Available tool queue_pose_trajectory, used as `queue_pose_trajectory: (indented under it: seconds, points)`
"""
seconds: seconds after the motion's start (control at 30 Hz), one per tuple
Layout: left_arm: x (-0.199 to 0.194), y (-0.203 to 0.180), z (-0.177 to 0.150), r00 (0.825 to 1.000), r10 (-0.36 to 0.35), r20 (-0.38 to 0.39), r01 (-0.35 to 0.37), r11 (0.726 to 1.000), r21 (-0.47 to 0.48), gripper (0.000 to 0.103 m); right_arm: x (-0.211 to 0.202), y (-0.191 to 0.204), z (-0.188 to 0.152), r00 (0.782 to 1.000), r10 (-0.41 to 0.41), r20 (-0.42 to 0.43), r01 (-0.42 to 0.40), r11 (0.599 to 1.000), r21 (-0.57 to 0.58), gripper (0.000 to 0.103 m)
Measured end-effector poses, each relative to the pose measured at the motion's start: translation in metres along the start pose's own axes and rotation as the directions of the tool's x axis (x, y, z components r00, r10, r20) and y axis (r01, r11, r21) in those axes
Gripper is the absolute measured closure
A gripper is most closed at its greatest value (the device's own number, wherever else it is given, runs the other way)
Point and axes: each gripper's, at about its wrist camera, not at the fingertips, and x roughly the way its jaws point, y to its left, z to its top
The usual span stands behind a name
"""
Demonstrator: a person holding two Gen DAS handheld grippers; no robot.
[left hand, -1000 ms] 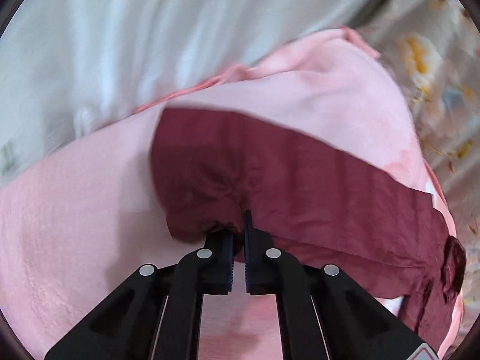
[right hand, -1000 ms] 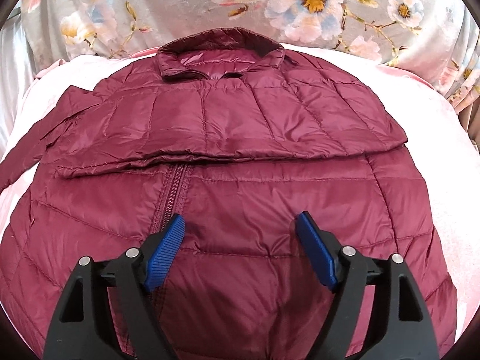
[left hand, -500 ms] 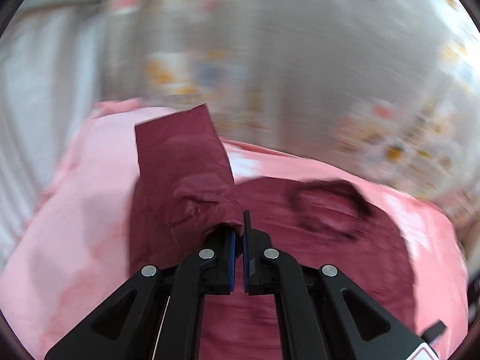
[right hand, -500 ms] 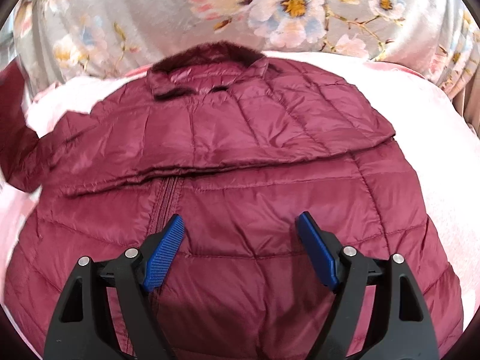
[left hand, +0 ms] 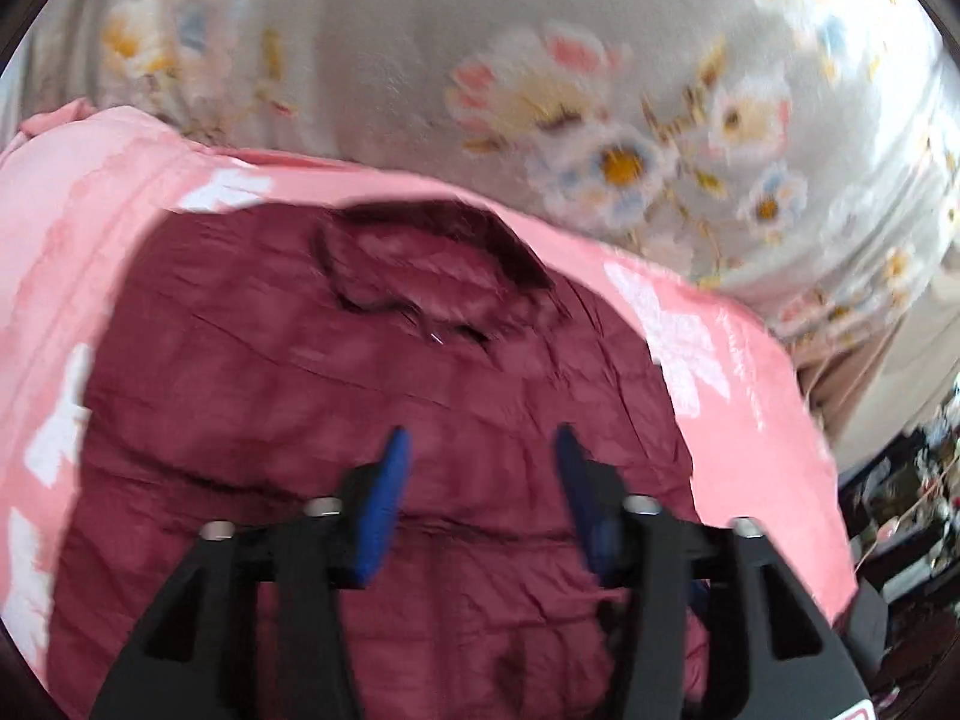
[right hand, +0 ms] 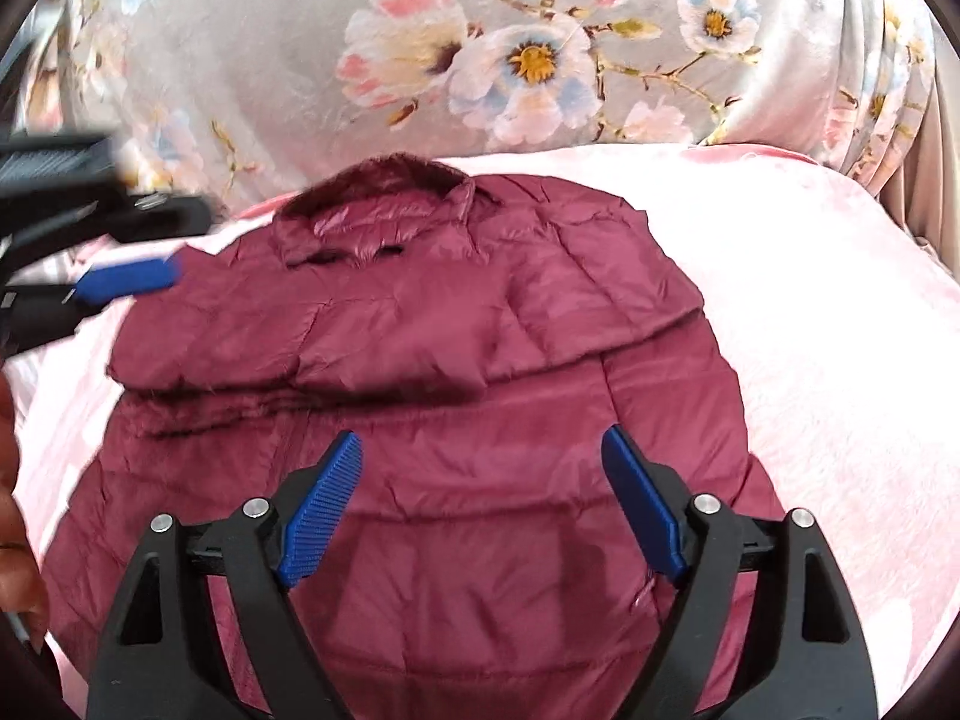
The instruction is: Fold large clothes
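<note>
Jacket (right hand: 456, 372), maroon and quilted, lies flat on the pink blanket (right hand: 840, 360), collar away from both tools, its long axis running straight ahead of them. The right gripper (right hand: 480, 510) hovers over the lower body, jaws wide and empty. The left gripper (left hand: 480, 480), nearer the collar side, has just been opening and holds nothing; a second ago it pinched the sleeve, which now lies folded across the chest.
</note>
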Motion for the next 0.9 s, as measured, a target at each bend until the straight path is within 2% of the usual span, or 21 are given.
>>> queue_pose_trajectory:
  seconds: [0.03, 0.13, 0.2, 0.33, 0.4, 0.43, 0.47, 0.53, 0.63, 0.73, 0.83, 0.9]
  points:
    - [-0.012, 0.019, 0.005, 0.999, 0.018, 0.039, -0.017, 1.000, -0.026, 0.040, 0.003, -0.001, 0.008, 1.000, 0.026, -0.003, -0.026, 0.999, 0.018, 0.023]
    - [-0.026, 0.072, 0.018, 0.993, 0.099, 0.060, -0.093, 0.991, -0.100, 0.040, 0.019, -0.001, 0.023, 0.997, 0.078, -0.023, -0.076, 0.995, 0.066, 0.021]
    - [-0.024, 0.109, 0.023, 0.990, 0.134, 0.037, -0.126, 0.976, -0.180, 0.040, 0.039, -0.003, 0.033, 0.995, 0.083, -0.051, -0.077, 0.990, 0.116, 0.019]
    - [-0.016, 0.180, 0.022, 0.993, 0.113, -0.039, -0.119, 0.920, -0.374, 0.040, 0.075, -0.005, 0.043, 0.991, 0.072, -0.114, -0.055, 0.987, 0.152, 0.019]
    - [-0.010, 0.205, 0.014, 0.995, 0.072, -0.064, -0.094, 0.884, -0.457, 0.040, 0.090, -0.001, 0.046, 0.985, 0.086, -0.150, -0.067, 0.990, 0.127, 0.031]
    - [-0.008, 0.212, 0.011, 0.996, 0.057, -0.070, -0.084, 0.873, -0.481, 0.040, 0.099, 0.005, 0.048, 0.980, 0.082, -0.183, -0.065, 0.993, 0.095, 0.044]
    - [-0.005, 0.218, 0.007, 0.996, 0.053, -0.078, -0.085, 0.862, -0.500, 0.040, 0.102, 0.008, 0.050, 0.978, 0.072, -0.197, -0.059, 0.996, 0.071, 0.063]
    - [-0.002, 0.221, 0.004, 0.995, 0.051, -0.089, -0.089, 0.856, -0.510, 0.040, 0.100, 0.012, 0.061, 0.980, 0.072, -0.183, -0.066, 0.997, 0.041, 0.097]
    - [0.006, 0.218, 0.005, 0.995, 0.020, -0.096, -0.067, 0.855, -0.514, 0.040, 0.073, 0.009, 0.088, 0.994, 0.079, -0.070, -0.078, 0.997, 0.030, 0.101]
    - [0.013, 0.215, 0.011, 0.996, 0.016, -0.088, -0.060, 0.854, -0.516, 0.040, 0.045, 0.001, 0.116, 0.998, 0.047, 0.029, -0.048, 0.999, 0.016, 0.102]
    - [0.026, 0.209, 0.018, 0.994, 0.037, -0.099, -0.083, 0.857, -0.508, 0.041, 0.048, -0.008, 0.121, 0.999, -0.027, 0.031, 0.027, 0.999, -0.017, 0.102]
    - [0.036, 0.207, 0.021, 0.988, 0.085, -0.126, -0.136, 0.861, -0.489, 0.043, 0.061, -0.019, 0.112, 0.998, -0.058, -0.006, 0.058, 0.998, -0.018, 0.102]
